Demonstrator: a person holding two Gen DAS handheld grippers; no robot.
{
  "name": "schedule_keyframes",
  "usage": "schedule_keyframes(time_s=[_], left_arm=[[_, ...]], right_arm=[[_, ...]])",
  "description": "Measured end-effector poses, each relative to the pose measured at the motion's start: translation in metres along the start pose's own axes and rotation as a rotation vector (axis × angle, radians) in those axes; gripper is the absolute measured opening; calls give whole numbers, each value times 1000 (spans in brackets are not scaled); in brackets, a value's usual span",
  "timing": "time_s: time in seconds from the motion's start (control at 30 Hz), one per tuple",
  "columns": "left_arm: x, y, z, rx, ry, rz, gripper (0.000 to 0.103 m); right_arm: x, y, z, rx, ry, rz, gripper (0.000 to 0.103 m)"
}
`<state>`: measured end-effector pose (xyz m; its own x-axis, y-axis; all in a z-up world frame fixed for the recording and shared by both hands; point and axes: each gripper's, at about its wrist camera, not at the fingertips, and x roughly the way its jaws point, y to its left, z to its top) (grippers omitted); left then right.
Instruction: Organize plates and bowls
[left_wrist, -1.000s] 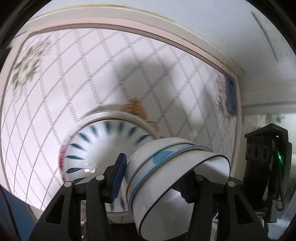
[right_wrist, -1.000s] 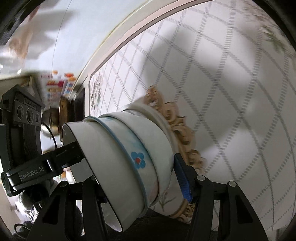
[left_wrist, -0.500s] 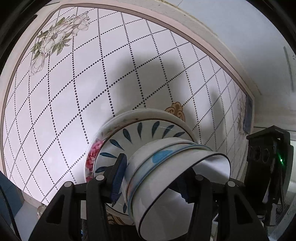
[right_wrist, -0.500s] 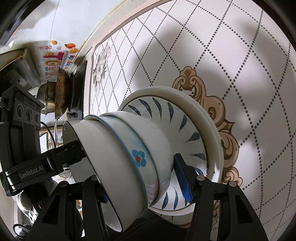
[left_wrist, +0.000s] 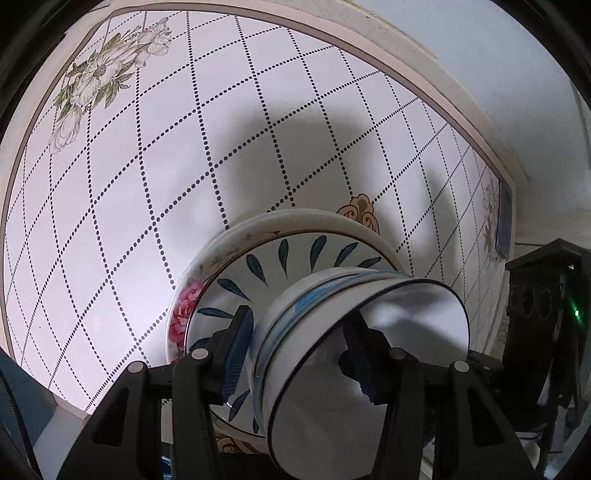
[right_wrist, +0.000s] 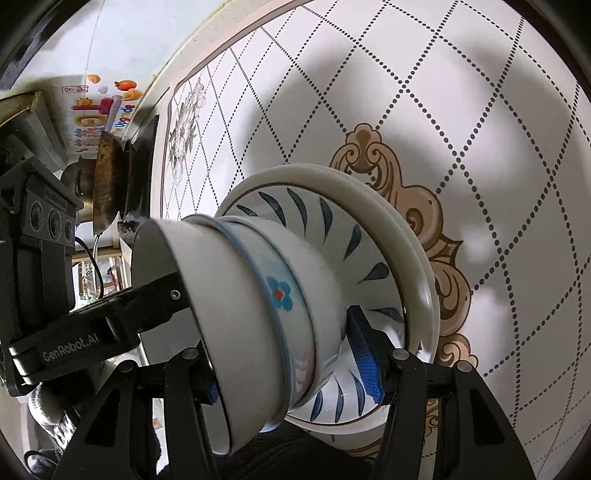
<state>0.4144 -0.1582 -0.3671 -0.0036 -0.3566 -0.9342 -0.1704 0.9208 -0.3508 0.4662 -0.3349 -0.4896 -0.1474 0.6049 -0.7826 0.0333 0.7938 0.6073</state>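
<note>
White nested bowls (left_wrist: 354, 332) inside blue-leaf bowl (right_wrist: 332, 229) — stacked plates (right_wrist: 413, 258) beneath.

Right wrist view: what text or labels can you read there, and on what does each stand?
"GenRobot.AI": white letters on the black body of the left gripper.
Raised lettering on that gripper's camera block: too small to read.
Colourful fruit poster on the far wall: printed characters, too blurred to read.
Left wrist view: no readable text.

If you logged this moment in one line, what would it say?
left gripper: shut on stack of nested white bowls | right gripper: shut on same stack | beneath: blue-leaf plate on white plates | surface: diamond-patterned table
</note>
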Motion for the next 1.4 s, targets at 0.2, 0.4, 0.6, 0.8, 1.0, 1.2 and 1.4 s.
schedule_keyframes(time_s=[0.2, 0.4, 0.6, 0.8, 1.0, 1.2, 1.4], left_arm=[[-8, -6, -8, 43, -45, 58, 47], [-37, -14, -26, 105, -155, 149, 48], [-81, -16, -60, 164, -273, 173, 49], [-134, -13, -105, 229, -436, 198, 76], [-188, 1, -170, 300, -579, 214, 90], [-233, 18, -236, 364, -676, 199, 101], [-267, 30, -294, 390, -731, 165, 102]], right_arm=[[0, 3, -3, -5, -7, -25, 59], [-23, 18, -16, -48, -73, -114, 67], [-67, 44, -52, -100, -228, -225, 89], [-108, 83, -109, -134, -412, -324, 96], [-138, 133, -190, -146, -583, -386, 102], [-158, 171, -276, -134, -738, -460, 103], [-178, 210, -361, -131, -842, -481, 103]])
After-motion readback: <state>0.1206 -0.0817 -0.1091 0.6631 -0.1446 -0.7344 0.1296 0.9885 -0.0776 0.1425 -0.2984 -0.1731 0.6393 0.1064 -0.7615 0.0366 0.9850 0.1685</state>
